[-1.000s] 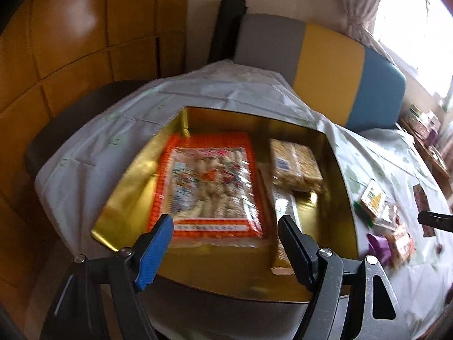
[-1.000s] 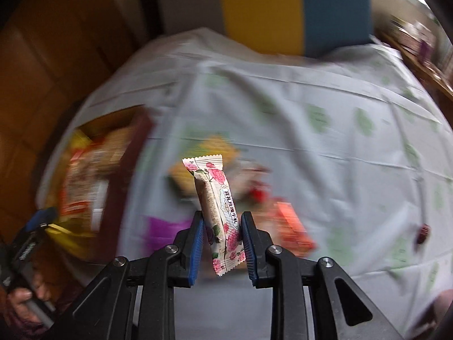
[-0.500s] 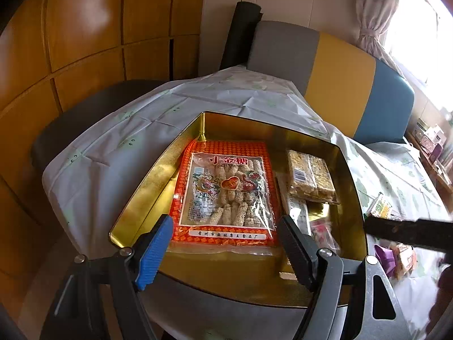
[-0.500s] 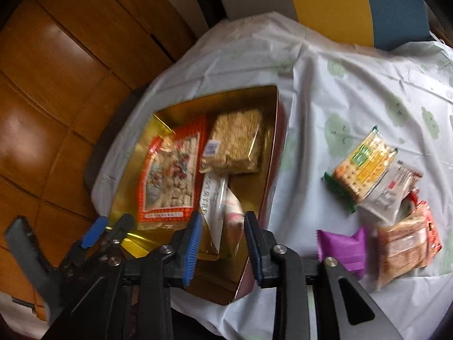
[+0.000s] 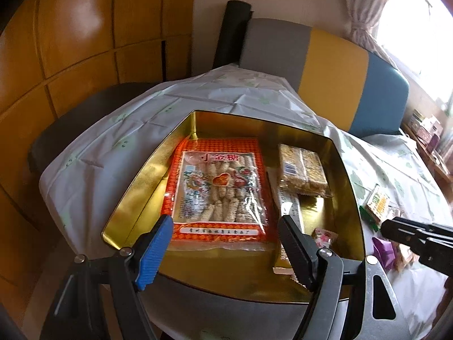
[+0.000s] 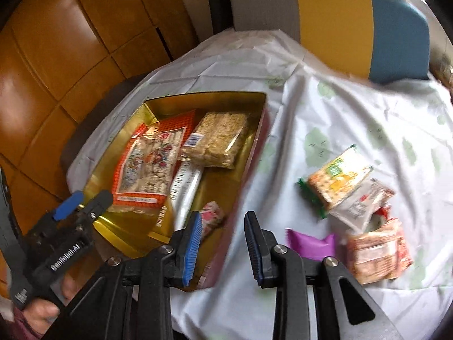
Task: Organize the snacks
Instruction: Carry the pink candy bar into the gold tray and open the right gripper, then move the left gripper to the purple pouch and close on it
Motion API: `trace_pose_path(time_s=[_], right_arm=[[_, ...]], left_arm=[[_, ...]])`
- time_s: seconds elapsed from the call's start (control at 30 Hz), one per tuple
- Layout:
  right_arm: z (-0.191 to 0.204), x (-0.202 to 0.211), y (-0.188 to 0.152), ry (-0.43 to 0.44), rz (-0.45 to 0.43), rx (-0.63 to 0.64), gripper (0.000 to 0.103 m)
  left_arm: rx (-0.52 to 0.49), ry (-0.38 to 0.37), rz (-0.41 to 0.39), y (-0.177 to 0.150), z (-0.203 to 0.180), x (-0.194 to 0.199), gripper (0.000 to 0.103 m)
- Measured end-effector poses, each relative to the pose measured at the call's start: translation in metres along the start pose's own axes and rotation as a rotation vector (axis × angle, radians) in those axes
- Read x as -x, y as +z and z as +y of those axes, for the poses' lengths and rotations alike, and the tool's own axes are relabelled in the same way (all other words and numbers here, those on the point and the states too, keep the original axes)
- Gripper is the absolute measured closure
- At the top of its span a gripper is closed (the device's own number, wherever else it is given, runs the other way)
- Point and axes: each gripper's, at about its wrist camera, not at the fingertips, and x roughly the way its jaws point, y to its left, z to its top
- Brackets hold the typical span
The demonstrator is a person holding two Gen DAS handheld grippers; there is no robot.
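Floral snack dropped in the tin, more waiting on the table

The right gripper [image 6: 223, 248], fingers narrowly parted and holding nothing, is hanging over the gold tin's [image 6: 256, 153] near wall; swinging toward the purple packet [image 6: 310, 245], it risks clipping that wall. A second ago those fingers were gripping the floral snack [image 5: 324, 236], now lying inside the tin. The left gripper [image 5: 226, 250] is hovering wide, empty.

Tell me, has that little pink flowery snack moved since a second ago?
Yes. The pink flowery snack has left the right gripper, whose jaws just opened, and now lies inside the gold tin, at its near right corner.
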Motion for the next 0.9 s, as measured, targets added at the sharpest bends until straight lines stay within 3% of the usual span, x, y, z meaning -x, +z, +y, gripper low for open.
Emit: trace_pose_path(time_s=[0.2, 0.9], right_arm=[[-0.026, 0.015, -0.009, -0.094, -0.023, 0.019, 0.071], [-0.197, 0.07, -0.026, -0.449, -0.031, -0.095, 0.071]], left_arm=[[-0.047, -0.019, 0.007, -0.004, -0.015, 0.002, 0.026], [-0.158, -0.058, 0.028, -0.011, -0.056, 0.007, 0.026]])
